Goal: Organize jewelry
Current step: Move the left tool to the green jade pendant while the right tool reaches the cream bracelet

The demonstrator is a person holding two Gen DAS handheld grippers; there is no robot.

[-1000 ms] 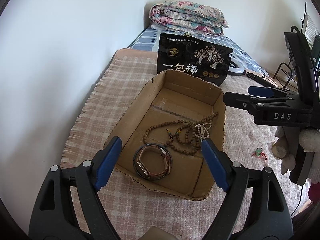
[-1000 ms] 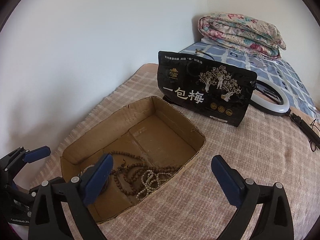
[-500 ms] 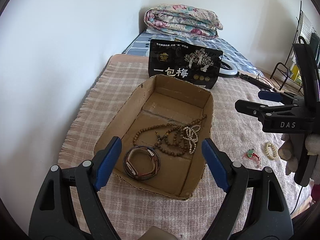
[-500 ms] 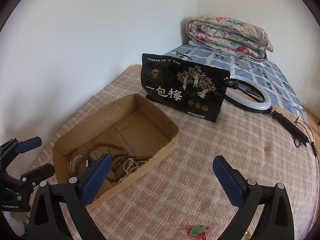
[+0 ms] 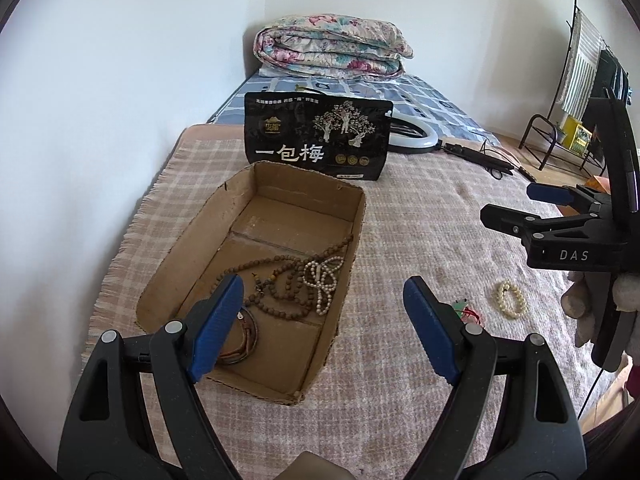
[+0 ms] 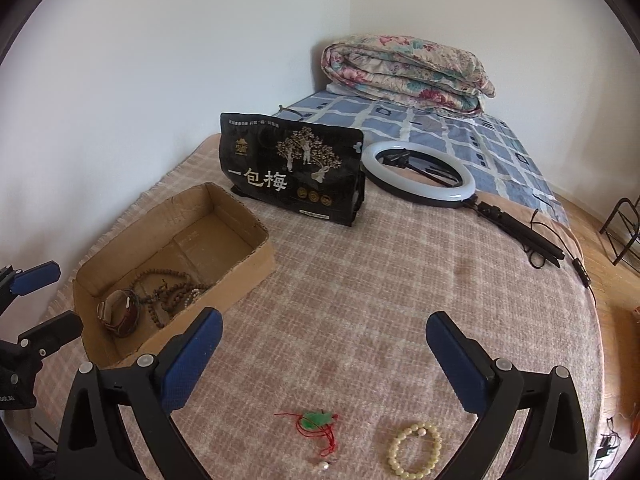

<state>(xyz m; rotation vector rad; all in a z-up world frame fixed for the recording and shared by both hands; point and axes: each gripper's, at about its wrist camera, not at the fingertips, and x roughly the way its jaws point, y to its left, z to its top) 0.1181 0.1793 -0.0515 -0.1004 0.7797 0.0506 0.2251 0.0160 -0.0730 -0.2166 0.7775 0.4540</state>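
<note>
Jewelry lies partly sorted on a plaid blanket (image 6: 360, 280): wooden bead strands (image 5: 280, 280), a white bead string (image 5: 322, 280) and a leather bracelet (image 6: 120, 312) already rest in the cardboard box (image 5: 352, 240), while a green pendant on red cord (image 6: 318, 420) and a cream bead bracelet (image 6: 416, 454) wait just outside it. Both the left gripper (image 5: 324, 328) and the right gripper (image 6: 324, 364) hang empty with jaws spread, the right one poised over the loose pieces, seemingly the next pickup. Behind the box stands a black snack bag (image 6: 292, 172) printed "一包梅", and the right gripper's body reads "DAS".
</note>
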